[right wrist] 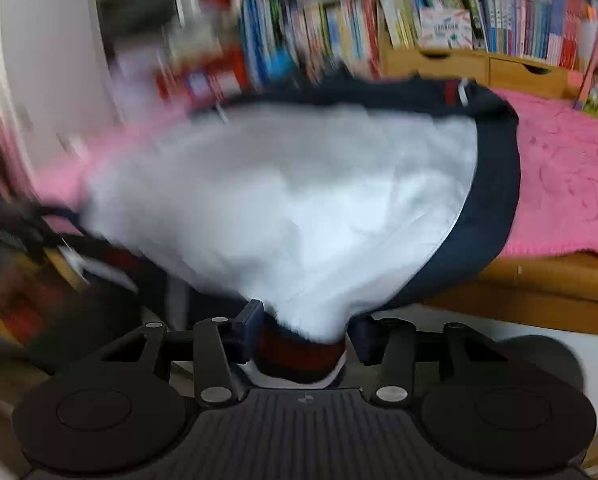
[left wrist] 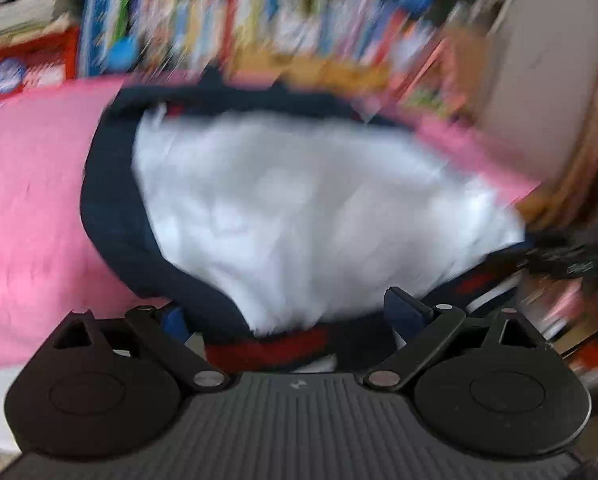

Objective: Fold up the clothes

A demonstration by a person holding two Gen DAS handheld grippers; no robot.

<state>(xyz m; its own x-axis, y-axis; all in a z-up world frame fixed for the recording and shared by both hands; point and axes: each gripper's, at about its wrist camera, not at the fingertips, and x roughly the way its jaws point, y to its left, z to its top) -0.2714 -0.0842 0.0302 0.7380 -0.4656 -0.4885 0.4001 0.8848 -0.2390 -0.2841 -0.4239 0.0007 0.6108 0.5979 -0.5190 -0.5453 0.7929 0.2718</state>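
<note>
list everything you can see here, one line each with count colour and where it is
garment: one, white with navy edging and a red-striped band, stretched between both grippers above the blanket
blanket: one, pink, spread over the wooden surface under the garment
wooden surface: one, light brown, edge showing below the blanket
books: many, mixed colours, upright on shelves behind; number blurred
wooden drawers: two visible, light brown, under the books
left gripper: one, black, clamped on the garment's striped band
right gripper: one, black, clamped on the striped band
</note>
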